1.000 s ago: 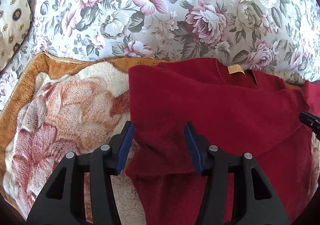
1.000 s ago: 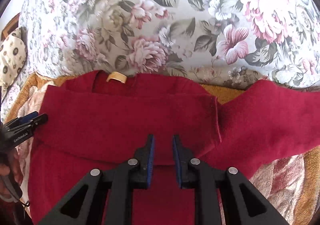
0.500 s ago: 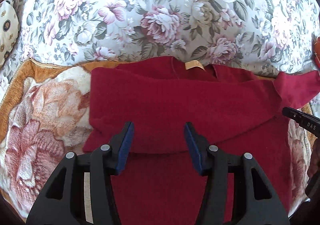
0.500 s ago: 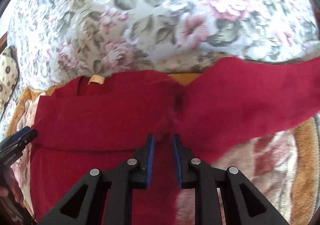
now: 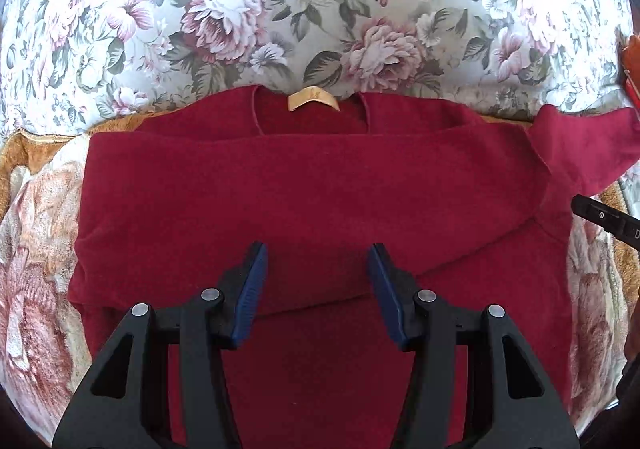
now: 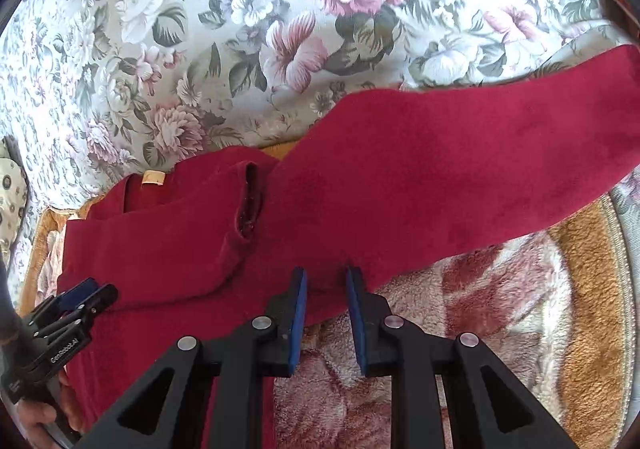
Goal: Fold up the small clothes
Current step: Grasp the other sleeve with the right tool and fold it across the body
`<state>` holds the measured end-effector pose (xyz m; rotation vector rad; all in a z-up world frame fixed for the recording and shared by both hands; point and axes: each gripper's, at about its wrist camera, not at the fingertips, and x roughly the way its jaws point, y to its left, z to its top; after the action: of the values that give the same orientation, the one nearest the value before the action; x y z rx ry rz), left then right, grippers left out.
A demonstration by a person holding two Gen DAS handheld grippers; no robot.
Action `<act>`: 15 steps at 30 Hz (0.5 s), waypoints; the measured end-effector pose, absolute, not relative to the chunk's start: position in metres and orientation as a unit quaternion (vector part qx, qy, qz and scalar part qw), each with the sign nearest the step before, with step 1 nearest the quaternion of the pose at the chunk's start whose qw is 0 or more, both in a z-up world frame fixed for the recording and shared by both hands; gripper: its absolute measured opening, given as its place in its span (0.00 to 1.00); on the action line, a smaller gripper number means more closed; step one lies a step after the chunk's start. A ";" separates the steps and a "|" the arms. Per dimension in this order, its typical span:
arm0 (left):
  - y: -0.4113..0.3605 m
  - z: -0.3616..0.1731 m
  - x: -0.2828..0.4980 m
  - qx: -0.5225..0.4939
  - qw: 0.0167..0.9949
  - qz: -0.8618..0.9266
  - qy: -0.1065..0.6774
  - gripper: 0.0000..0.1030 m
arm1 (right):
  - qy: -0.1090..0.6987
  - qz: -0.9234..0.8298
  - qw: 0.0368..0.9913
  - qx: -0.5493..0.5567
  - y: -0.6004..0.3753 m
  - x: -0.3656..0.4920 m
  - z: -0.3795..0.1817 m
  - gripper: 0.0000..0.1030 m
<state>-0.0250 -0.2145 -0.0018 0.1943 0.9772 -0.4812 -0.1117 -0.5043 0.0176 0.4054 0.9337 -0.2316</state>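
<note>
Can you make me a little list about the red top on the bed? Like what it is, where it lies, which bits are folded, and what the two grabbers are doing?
thing: red top, tan label at the neck
lies on: fluffy orange blanket, flowered cover behind it
folded: one sleeve laid across the chest
not folded: other sleeve stretched out sideways
left gripper: open, over the folded sleeve, nothing held
right gripper: jaws narrowly apart, at the lower edge of the stretched sleeve, nothing gripped

Black claw (image 5: 316,285), blue pads (image 5: 251,295), silver screws
</note>
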 end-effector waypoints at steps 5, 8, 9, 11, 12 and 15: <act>-0.227 0.003 -0.024 0.081 0.847 -0.239 0.468 0.50 | 0.432 -0.164 0.866 0.192 -0.540 -0.139 0.028 0.24; -0.239 0.005 -0.020 0.069 0.843 -0.248 0.473 0.50 | 0.423 -0.208 0.856 0.213 -0.574 -0.157 0.027 0.27; -0.244 0.006 -0.020 0.069 0.842 -0.252 0.472 0.50 | 0.416 -0.219 0.854 0.224 -0.586 -0.162 0.027 0.27; -0.257 0.009 -0.020 0.073 0.842 -0.261 0.466 0.50 | 0.397 -0.246 0.849 0.246 -0.610 -0.175 0.029 0.28; -0.264 0.010 -0.020 0.076 0.842 -0.264 0.465 0.50 | 0.387 -0.261 0.845 0.260 -0.622 -0.181 0.031 0.28; -0.284 0.010 -0.017 0.082 0.837 -0.275 0.466 0.50 | 0.362 -0.284 0.837 0.295 -0.648 -0.194 0.035 0.30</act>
<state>-0.0175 -0.2839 0.0101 0.1728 0.9860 -0.5816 -0.1943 -0.6478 0.0350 0.6249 0.7652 -0.6009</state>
